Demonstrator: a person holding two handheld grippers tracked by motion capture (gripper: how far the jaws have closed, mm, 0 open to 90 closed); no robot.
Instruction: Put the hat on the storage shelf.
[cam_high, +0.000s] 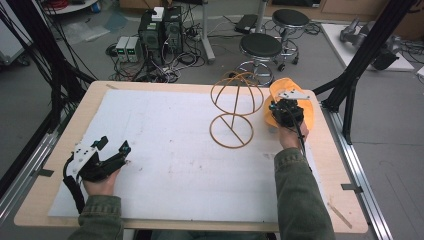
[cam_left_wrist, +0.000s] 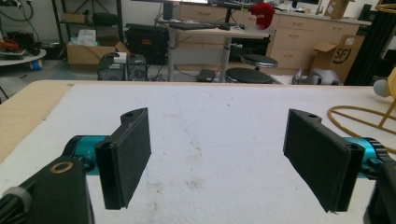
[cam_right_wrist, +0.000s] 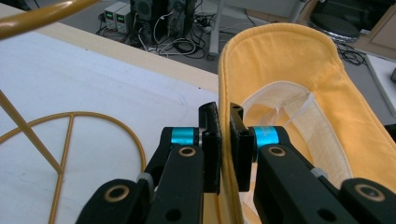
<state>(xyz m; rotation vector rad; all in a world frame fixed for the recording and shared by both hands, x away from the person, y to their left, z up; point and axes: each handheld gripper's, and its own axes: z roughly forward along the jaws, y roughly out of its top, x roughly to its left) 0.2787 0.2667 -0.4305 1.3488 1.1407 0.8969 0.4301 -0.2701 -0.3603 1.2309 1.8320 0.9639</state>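
A yellow hat (cam_right_wrist: 299, 70) sits near the far right corner of the worktop (cam_high: 60, 130), upside down, so its pale inside faces up. The right gripper (cam_right_wrist: 224, 144) has its fingers (cam_right_wrist: 211, 140) pinched tight on the rim of the hat, with one finger on the outside and one on the inside. Just beside the hat, toward the middle of the worktop, stands a gold wire stand (cam_high: 235, 107) with a round ring at the bottom and a round cage on top. The left gripper (cam_high: 114, 144) rests near the left edge of the worktop, well apart from the hat. Its fingers (cam_left_wrist: 128, 156) are spread wide with nothing between them, just the white sheet (cam_high: 165, 150) under them.
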